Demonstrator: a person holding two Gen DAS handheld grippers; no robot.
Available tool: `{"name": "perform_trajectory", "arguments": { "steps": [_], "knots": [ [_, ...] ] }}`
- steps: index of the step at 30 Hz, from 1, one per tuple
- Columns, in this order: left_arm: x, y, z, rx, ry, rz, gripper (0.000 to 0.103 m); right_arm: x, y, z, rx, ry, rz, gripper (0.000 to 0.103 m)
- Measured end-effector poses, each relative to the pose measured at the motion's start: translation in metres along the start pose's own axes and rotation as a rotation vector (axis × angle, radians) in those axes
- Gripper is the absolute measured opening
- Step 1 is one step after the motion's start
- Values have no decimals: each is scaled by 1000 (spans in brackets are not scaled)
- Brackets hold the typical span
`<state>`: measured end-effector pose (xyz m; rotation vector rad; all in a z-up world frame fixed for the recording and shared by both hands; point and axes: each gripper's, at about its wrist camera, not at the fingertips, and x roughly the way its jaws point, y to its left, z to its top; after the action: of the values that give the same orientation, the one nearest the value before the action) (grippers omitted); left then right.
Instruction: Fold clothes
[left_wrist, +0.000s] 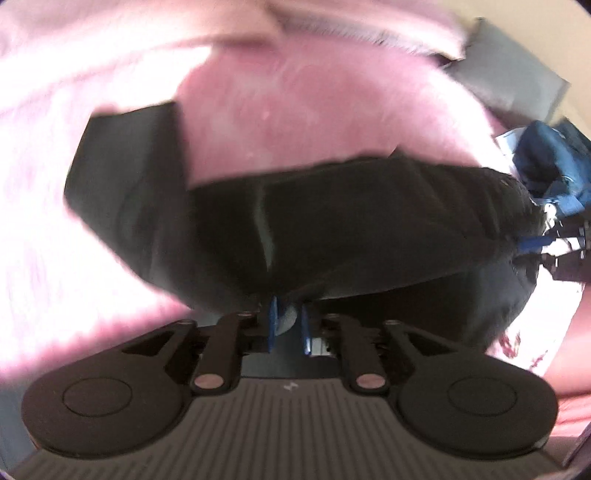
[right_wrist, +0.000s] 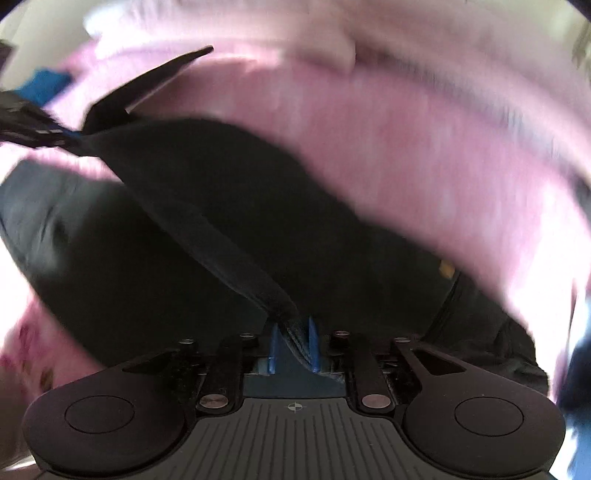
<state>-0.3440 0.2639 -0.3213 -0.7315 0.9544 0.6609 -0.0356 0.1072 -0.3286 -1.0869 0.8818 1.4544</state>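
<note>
A black garment hangs over a pink bedspread, stretched between both grippers. My left gripper is shut on one edge of the garment, with its blue pads pinching the cloth. My right gripper is shut on a ribbed black hem of the same garment. The left gripper also shows in the right wrist view at far left, holding the other end. Both views are blurred by motion.
The pink bedspread fills the background. A grey pillow lies at the upper right of the left view. Blue and white items sit at the right edge. A blue object shows at upper left.
</note>
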Motion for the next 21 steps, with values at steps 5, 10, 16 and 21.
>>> {"name": "perform_trajectory", "arguments": {
  "steps": [5,10,16,21],
  "knots": [
    [-8,11,4,-129,-59,0,36,-3,-24,-23,377,-5,-20,53],
    [2,36,31,-215,-97,168,42,-5,-83,-59,954,-95,54,57],
    [41,42,70,-152,-74,264,45,1,-123,-109,1411,-233,70,57],
    [82,42,74,-83,-12,301,23,6,-131,-137,1586,-331,55,57]
  ]
}}
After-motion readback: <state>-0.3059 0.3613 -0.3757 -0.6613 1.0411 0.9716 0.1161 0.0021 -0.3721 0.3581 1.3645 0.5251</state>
